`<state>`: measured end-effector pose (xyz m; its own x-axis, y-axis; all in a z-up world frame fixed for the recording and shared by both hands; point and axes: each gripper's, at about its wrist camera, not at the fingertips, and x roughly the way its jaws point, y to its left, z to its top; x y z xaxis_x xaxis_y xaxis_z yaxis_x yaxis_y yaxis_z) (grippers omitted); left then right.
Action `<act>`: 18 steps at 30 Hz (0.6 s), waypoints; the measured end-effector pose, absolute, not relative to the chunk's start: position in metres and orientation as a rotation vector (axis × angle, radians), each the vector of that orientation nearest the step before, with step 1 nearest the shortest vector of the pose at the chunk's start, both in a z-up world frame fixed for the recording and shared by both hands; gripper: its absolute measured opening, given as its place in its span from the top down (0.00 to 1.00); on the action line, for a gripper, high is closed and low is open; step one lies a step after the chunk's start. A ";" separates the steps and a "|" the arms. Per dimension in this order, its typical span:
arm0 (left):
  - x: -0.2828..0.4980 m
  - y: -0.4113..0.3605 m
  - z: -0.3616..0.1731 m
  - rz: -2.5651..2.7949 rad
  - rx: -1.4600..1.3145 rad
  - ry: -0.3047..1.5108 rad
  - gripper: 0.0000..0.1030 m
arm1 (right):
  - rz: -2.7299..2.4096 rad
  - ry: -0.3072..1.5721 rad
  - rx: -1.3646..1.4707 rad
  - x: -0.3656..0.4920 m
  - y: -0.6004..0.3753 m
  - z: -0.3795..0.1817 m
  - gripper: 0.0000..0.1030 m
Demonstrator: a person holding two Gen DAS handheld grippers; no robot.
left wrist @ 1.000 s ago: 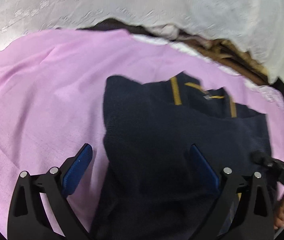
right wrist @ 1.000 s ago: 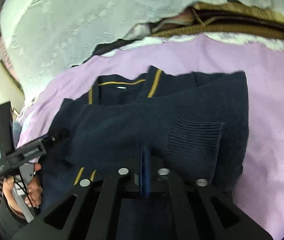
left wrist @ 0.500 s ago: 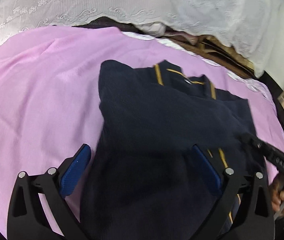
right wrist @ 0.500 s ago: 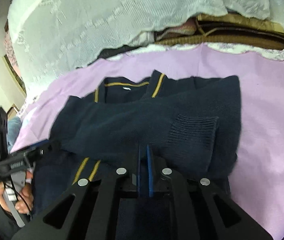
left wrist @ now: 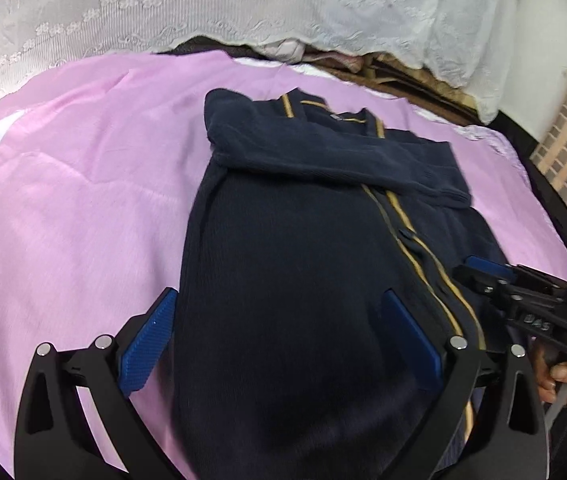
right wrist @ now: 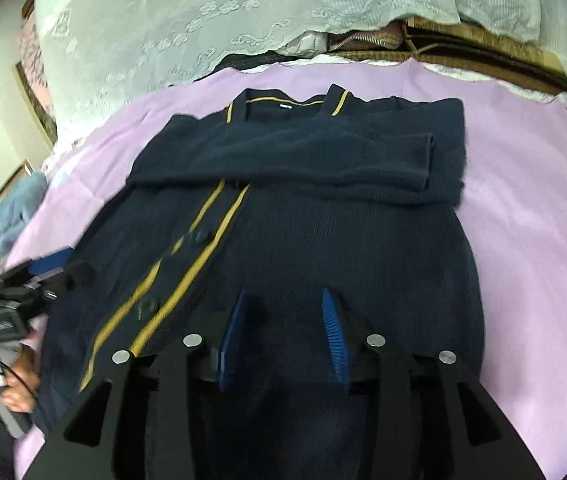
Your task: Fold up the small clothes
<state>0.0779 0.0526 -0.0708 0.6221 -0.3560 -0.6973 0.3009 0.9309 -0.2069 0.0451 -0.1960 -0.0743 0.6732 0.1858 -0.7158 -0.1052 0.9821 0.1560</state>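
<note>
On pink sheet the navy cardigan is laid with sleeves crossed, both the left gripper and right gripper are spread above the hem, and the sleeves may be pulled loose if only one layer is caught.

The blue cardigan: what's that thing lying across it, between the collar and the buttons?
A folded sleeve lies across the cardigan between collar and buttons; the right wrist view shows it best.

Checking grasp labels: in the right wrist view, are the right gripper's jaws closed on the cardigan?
No, the right gripper has its jaws apart above the navy cardigan.
</note>
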 end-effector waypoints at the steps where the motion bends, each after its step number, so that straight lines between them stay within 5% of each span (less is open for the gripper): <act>1: 0.068 0.054 -0.069 -0.382 -0.070 0.803 0.05 | 0.158 0.806 0.098 0.036 -0.195 -0.072 0.61; 18: -0.017 0.085 -0.064 -0.327 -0.139 0.739 0.05 | 0.198 0.757 0.260 -0.073 -0.220 -0.076 0.40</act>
